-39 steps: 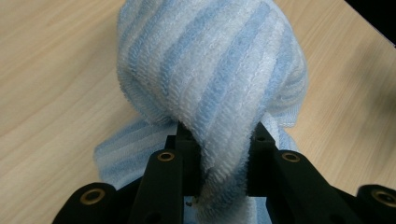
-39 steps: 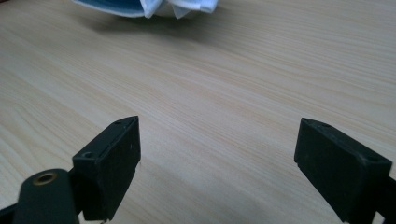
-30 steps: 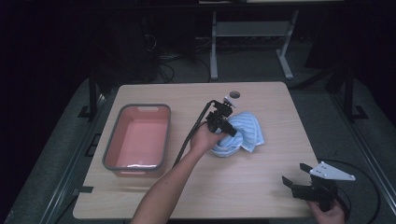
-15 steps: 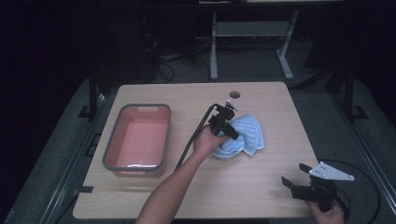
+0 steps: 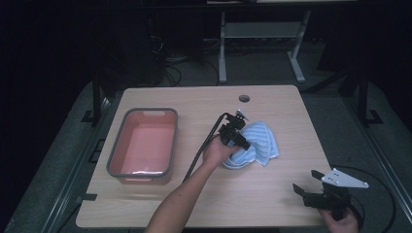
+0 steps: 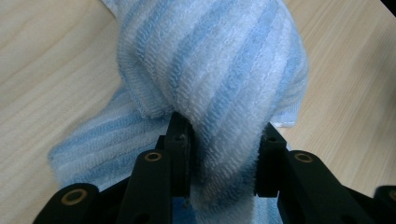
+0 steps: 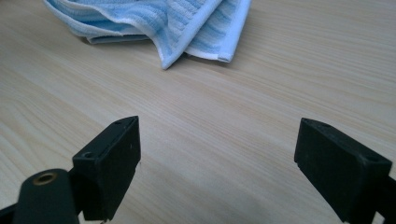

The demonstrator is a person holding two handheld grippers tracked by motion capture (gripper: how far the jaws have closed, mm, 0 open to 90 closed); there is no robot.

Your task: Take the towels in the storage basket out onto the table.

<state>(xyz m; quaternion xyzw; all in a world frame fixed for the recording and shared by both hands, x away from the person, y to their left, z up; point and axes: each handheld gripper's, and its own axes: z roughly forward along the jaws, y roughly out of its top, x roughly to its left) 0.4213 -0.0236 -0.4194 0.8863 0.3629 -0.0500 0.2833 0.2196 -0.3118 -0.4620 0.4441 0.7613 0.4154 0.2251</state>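
Now left gripper [image 6: 224, 161] pinches the blue towel [image 6: 219, 70]; right gripper [image 7: 233, 168] gapes.

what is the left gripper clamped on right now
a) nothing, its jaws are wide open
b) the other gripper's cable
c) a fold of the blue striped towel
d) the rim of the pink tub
c: in the left gripper view the left gripper has both jaws pressed against a bunched fold of the blue striped towel.
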